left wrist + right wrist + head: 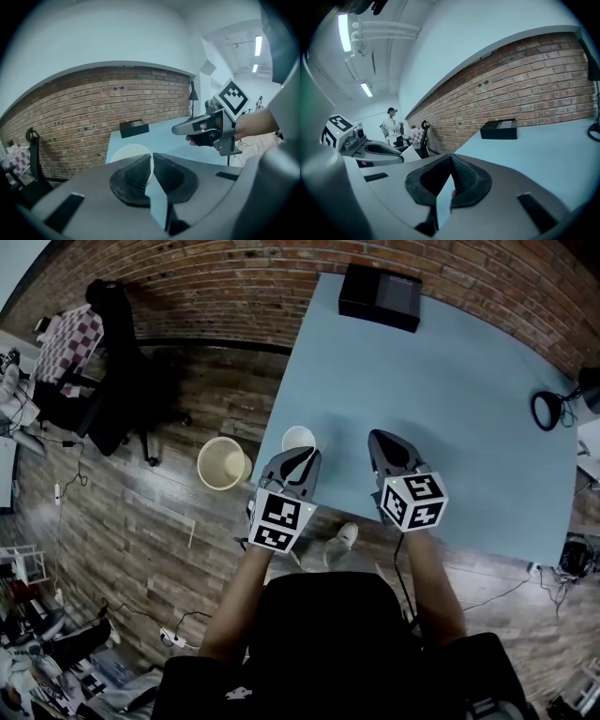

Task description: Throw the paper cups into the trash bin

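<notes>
Our left tongs (pixel 151 158) are clenched on the wall of the white paper cup (pixel 299 438), at the left edge of the blue surface (pixel 450 399). Our right tongs (pixel 451 159) are pressed together, grasping nothing, above the surface. The trash bin (pixel 223 463) stands on the floor, near the cup.

No words, numbers or brand names can be read. The only printed signs are black-and-white square code patterns, one to each visible face, on the marker cube (pixel 278 519) of the left gripper (pixel 302 454) and on that (pixel 413 501) of the right gripper (pixel 379 438).
</notes>
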`<state>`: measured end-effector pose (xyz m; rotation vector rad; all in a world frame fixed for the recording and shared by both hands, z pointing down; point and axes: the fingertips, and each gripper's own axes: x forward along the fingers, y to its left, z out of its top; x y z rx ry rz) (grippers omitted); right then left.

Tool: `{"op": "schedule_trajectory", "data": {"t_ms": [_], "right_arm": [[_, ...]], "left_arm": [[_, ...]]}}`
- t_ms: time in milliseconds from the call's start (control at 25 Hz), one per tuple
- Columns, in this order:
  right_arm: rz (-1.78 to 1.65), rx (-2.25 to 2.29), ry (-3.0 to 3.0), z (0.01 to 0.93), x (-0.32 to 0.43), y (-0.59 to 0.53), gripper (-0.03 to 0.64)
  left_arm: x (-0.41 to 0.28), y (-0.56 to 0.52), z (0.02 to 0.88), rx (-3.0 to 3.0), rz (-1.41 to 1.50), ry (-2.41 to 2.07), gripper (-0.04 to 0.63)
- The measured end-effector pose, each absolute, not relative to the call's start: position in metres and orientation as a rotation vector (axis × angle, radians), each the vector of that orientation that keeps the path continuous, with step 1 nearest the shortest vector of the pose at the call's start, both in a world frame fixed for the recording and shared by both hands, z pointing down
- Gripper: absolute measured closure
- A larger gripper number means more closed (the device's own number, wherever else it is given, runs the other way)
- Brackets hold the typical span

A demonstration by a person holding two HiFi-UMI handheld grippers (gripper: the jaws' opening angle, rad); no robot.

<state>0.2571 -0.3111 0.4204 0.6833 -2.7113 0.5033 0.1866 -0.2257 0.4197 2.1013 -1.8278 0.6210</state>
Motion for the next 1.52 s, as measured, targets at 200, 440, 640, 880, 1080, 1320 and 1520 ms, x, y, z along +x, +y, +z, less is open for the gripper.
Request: {"op": "schedule_trajectory", "data": {"t_ms": [200,440,640,880,1080,1320,1520], "right_arm": [[0.478,0.626,-2.731,0.41,0.218,-0.29,0.612],[0.438,0.555,-2.744,0.402,0.174,-0.259,0.612],[0.411,0.487,-2.751,0.397,0.138,-0.232,0.612],[0.379,0.437,-2.758,0.391,0.088,-0.196,0.612],[0.35,0.377,-2.756,0.391,0.052,-0.167,0.612],[0.305,0.368,-2.74,0.392,0.009,-0.134,0.612],[0.287,0.352,-2.732,0.395,-0.026,-0.108,0.612]], "left_arm": [[0.15,-0.201,0.416,2.06,0.605,-1.873,0.569],[0.108,-0.167,0.41,2.005,0.556,-1.927,0.569],[0.075,-0.138,0.406,1.956,0.522,-1.97,0.569],[0.028,-0.093,0.403,1.891,0.489,-2.037,0.569],[-0.008,-0.06,0.403,1.837,0.454,-2.081,0.569],[-0.053,-0.018,0.404,1.792,0.389,-2.114,0.569],[-0.089,0.014,0.41,1.752,0.358,-2.133,0.569]]}}
